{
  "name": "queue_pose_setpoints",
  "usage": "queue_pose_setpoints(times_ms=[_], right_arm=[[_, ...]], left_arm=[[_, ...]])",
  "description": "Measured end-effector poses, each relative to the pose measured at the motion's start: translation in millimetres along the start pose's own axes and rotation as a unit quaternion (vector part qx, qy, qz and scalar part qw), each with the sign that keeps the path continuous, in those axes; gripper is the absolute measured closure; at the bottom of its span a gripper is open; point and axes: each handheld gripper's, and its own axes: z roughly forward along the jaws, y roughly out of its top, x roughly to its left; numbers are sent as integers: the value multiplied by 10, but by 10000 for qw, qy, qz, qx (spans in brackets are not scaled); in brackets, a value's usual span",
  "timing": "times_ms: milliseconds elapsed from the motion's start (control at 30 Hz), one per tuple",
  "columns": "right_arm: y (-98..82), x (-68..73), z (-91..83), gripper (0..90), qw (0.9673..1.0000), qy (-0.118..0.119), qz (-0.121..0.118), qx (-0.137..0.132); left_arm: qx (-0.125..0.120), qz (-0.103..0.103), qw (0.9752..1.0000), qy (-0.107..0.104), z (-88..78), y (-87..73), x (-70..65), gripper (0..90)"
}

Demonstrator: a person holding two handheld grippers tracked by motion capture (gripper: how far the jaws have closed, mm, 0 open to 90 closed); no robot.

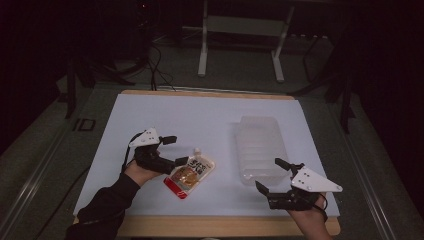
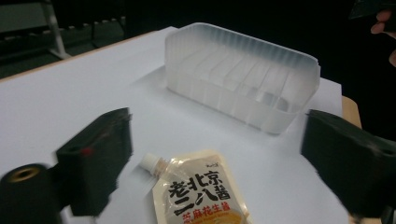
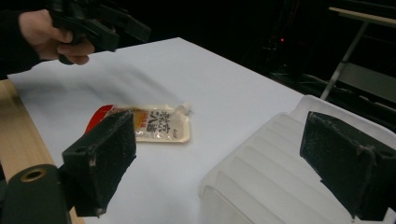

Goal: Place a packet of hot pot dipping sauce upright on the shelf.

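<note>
The sauce pouch (image 1: 189,176) lies flat on the white surface (image 1: 200,120), near its front edge, with its small white spout (image 1: 198,151) pointing away from the person and its red bottom end towards them. Well apart to its right stands the clear ribbed plastic tray (image 1: 261,148), empty as far as the dim light lets me judge.

The left hand-held gripper (image 1: 176,150) sits just beside the pouch's left edge, jaws wide apart and nothing between the pads; its own view looks along the jaws at the spout end and the tray beyond. The step in hand looks like a pick-up of the pouch. To do it well, the jaws should straddle the pouch across its narrow width near the spout end, where the seam is stiffer, and come low enough for the lower pad to slip under the edge; a pinch on the bulging middle would likely squeeze the contents and let the film slide out.

The left hand (image 1: 142,170) comes in low from the bottom left, the sleeved forearm angled towards the centre and the jaws pointing right at the pouch. The right hand-held gripper (image 1: 274,176) hovers at the tray's near end, jaws also spread and empty, held by the right hand (image 1: 307,215) close to the front edge.
</note>
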Motion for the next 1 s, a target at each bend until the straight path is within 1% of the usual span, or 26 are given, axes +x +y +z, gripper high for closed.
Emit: queue_pose_setpoints(times_ms=[33, 100, 133, 167, 200, 267, 300, 333, 367, 400, 433, 467, 500, 567, 600, 633, 667, 700, 733, 767, 833, 867, 900, 933, 967, 1000], right_arm=[[-4, -3, 7, 106, 10000, 16, -2, 14], [-4, 0, 8, 106, 10000, 19, 6, 11], [-4, 4, 9, 108, 10000, 37, -5, 13], [-4, 5, 7, 135, 10000, 40, -8, 10], [-4, 5, 7, 135, 10000, 40, -8, 10], [-9, 3, 10, 135, 10000, 70, -4, 10], [-9, 3, 10, 135, 10000, 70, -4, 10], [-11, 4, 12, 135, 10000, 70, -6, 22], [-10, 4, 10, 136, 10000, 74, -8, 15], [-10, 4, 10, 136, 10000, 74, -8, 15], [-10, 4, 10, 136, 10000, 74, -8, 15], [-8, 6, 7, 136, 10000, 86, -5, 4], [-10, 7, 9, 136, 10000, 96, -7, 12], [-13, 11, 16, 139, 9999, 108, -46, 21], [-13, 11, 16, 139, 9999, 108, -46, 21], [-14, 12, 20, 140, 9999, 116, -58, 19], [-18, 17, 24, 146, 9999, 145, -83, 30], [-19, 20, 26, 156, 9998, 146, -112, 20], [-19, 22, 24, 165, 9998, 144, -141, 20], [-18, 25, 23, 165, 9998, 151, -156, 12], [-17, 29, 22, 170, 9997, 134, -186, -10], [-15, 31, 17, 187, 9997, 133, -207, -12], [-14, 31, 15, 190, 9997, 157, -207, -16], [-14, 32, 16, 190, 9997, 159, -208, -14], [-15, 36, 19, 190, 9997, 163, -208, -5], [-17, 38, 22, 190, 9996, 176, -207, 14]], left_arm=[[61, -72, 10000, -28, 52, -9, 48, 135], [98, -80, 9999, 1, 76, -15, 71, 146], [167, -149, 9997, -28, 128, -26, 114, 166], [218, -170, 9996, -34, 154, -32, 132, 186], [218, -170, 9996, -34, 154, -32, 132, 210], [341, -190, 9992, -59, 215, -41, 152, 220], [448, -186, 9988, -74, 251, -46, 163, 220], [579, -153, 9982, -69, 316, -62, 180, 250], [579, -153, 9982, -69, 316, -62, 180, 270], [636, -203, 9977, -69, 351, -73, 195, 270], [636, -203, 9977, -69, 351, -73, 195, 272], [848, -355, 9957, -79, 451, -112, 249, 278], [881, -381, 9954, -70, 474, -126, 265, 283], [935, -502, 9943, -79, 510, -152, 296, 307], [935, -502, 9943, -79, 510, -152, 296, 313], [1007, -557, 9933, -75, 528, -160, 316, 313], [1114, -622, 9918, -84, 558, -177, 345, 323], [1180, -646, 9909, -64, 571, -184, 357, 334], [1212, -676, 9903, -75, 581, -193, 371, 336], [1212, -676, 9903, -75, 581, -193, 371, 349], [1314, -754, 9884, -59, 606, -211, 399, 365], [1391, -803, 9870, -68, 619, -219, 418, 382], [1508, -873, 9847, -34, 641, -226, 434, 392], [1558, -911, 9836, -55, 659, -237, 446, 398], [1632, -966, 9818, -90, 680, -249, 458, 414], [1730, -993, 9799, -65, 701, -259, 465, 423]])
